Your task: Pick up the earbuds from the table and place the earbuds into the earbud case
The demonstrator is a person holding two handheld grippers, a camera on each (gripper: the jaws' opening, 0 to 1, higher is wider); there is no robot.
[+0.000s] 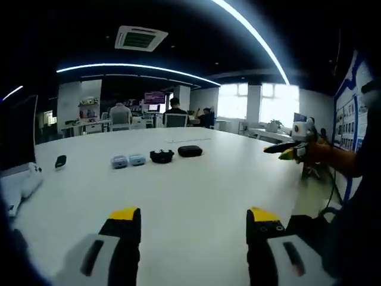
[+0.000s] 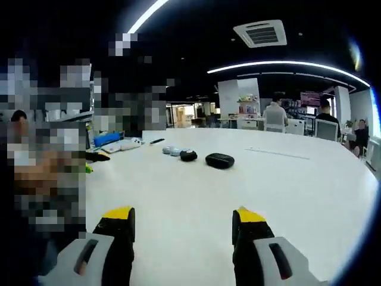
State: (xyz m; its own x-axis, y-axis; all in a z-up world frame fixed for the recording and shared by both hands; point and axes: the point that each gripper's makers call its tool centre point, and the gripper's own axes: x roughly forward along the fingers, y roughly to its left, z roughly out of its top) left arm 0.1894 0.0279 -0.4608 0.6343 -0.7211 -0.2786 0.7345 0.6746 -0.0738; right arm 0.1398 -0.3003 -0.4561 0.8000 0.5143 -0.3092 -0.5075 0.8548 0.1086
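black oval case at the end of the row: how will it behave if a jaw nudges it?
The black oval case lies low and flat, so tipping seems unlikely. On the smooth white table it would probably slide. It looks small, likely light.

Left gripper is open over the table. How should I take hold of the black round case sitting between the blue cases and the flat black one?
The black round case lies low on the white table, with bare tabletop before it. Probably bring the left gripper down from above, open fingers straddling its sides, since blue cases flank one side and the flat black case the other.
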